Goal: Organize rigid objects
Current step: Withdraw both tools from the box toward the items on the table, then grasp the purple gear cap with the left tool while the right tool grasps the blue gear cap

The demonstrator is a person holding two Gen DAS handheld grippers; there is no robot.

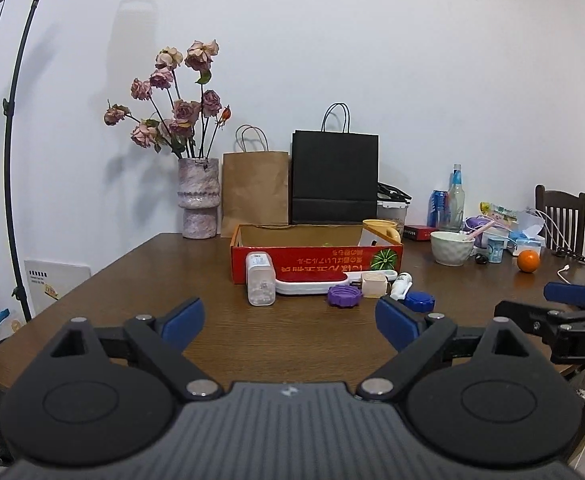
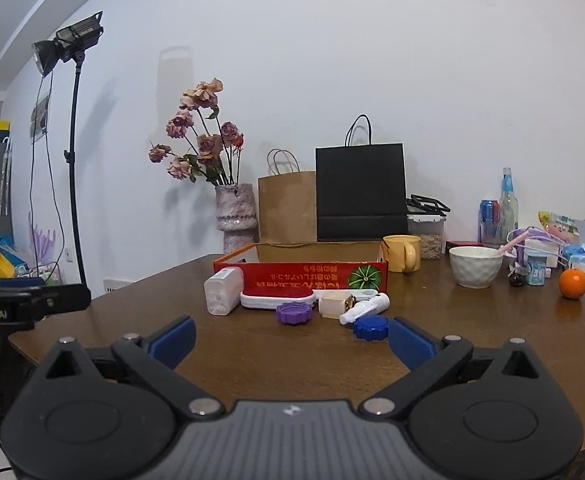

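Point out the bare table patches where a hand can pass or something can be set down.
Free: the wood between the open left gripper and the purple lid; also left of the red box, before the vase. Crowded: the row against the box front, and the far right around the bowl and orange.

We see brown wooden table [image 1: 132, 280]. On it: red cardboard box [image 1: 316, 264], white container [image 1: 259, 283], purple lid [image 1: 344, 295], blue lid [image 1: 419, 301], vase [image 1: 198, 198], paper bags, bowl [image 1: 451, 248], orange [image 1: 528, 261].
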